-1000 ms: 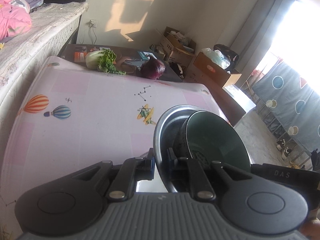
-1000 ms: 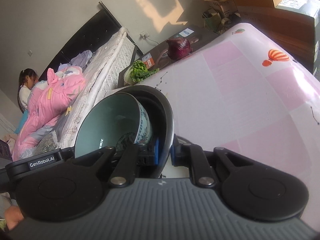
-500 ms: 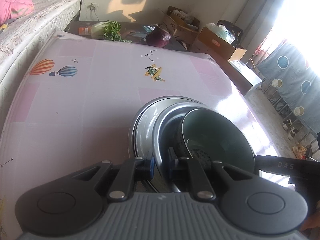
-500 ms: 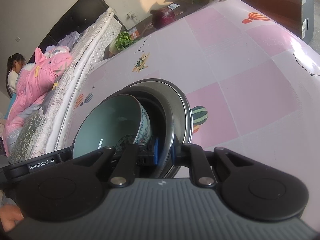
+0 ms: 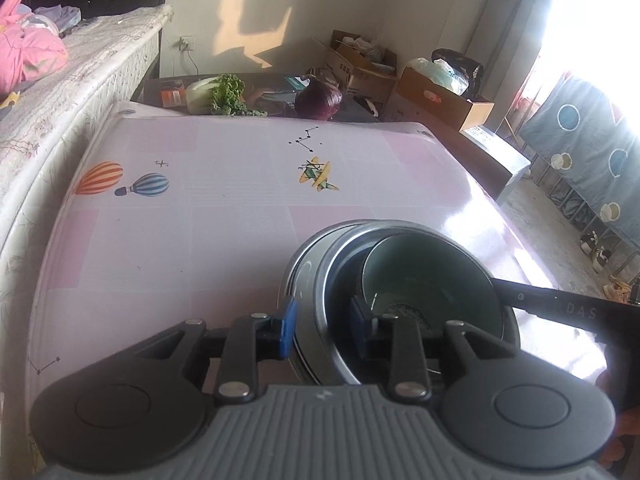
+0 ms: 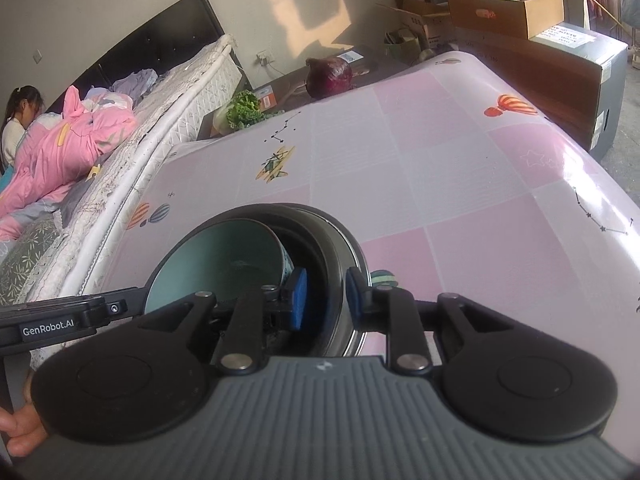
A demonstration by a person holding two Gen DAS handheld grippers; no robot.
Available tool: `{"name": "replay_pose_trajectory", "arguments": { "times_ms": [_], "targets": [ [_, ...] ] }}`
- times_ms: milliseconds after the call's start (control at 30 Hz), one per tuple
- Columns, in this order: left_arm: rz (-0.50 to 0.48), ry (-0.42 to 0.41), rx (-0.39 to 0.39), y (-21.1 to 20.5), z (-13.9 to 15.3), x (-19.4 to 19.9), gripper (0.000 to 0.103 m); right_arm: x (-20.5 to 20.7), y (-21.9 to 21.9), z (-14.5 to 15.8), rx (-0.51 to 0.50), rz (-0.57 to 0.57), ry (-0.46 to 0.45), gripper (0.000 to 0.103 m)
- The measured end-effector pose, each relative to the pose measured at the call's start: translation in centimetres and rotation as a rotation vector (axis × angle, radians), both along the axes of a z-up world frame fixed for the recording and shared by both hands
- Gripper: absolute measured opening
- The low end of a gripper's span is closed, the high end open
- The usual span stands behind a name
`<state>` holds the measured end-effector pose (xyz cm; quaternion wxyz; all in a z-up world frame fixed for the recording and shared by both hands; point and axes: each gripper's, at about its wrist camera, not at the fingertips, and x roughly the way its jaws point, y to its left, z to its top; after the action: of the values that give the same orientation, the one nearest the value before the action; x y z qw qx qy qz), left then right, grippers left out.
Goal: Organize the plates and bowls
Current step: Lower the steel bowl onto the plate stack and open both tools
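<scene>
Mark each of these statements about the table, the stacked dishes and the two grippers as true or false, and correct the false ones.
1. A teal ceramic bowl sits inside the metal bowl. True.
2. The left gripper is clamped shut on the rim. False: its jaws have just been opening and stand apart on either side of it.
3. The right gripper straddles the metal bowl's wall. True.
4. The red cabbage lies in the teal bowl. False: it sits beyond the tablecloth's far edge.

Both wrist views are angled down over the desk [image 5: 192, 216], close above the stacked bowls [image 5: 432, 280]. The bowls, red cabbage [image 6: 330, 76] and bed [image 6: 176, 92] are shared from opposite sides.
</scene>
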<state>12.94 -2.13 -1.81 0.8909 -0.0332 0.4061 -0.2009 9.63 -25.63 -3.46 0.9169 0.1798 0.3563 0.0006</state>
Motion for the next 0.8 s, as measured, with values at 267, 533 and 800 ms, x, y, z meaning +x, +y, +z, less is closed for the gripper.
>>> {"name": "replay_pose_trajectory", "arguments": {
  "times_ms": [267, 533, 800],
  "targets": [
    [-0.021, -0.022, -0.012, 0.9, 1.4, -1.3, 0.076, -2.1, -1.1, 1.2, 0.021, -0.046, -0.064, 0.048],
    [-0.062, -0.096, 0.076, 0.1, 2.2, -3.4, 0.089, -5.5, -1.3, 2.0, 0.064, -0.081, -0.097, 0.06],
    [-0.039, -0.112, 0.119, 0.6, 1.7, -3.7, 0.089, -8.0, -0.1, 1.9, 0.065, -0.061, -0.088, 0.07]
  ]
}}
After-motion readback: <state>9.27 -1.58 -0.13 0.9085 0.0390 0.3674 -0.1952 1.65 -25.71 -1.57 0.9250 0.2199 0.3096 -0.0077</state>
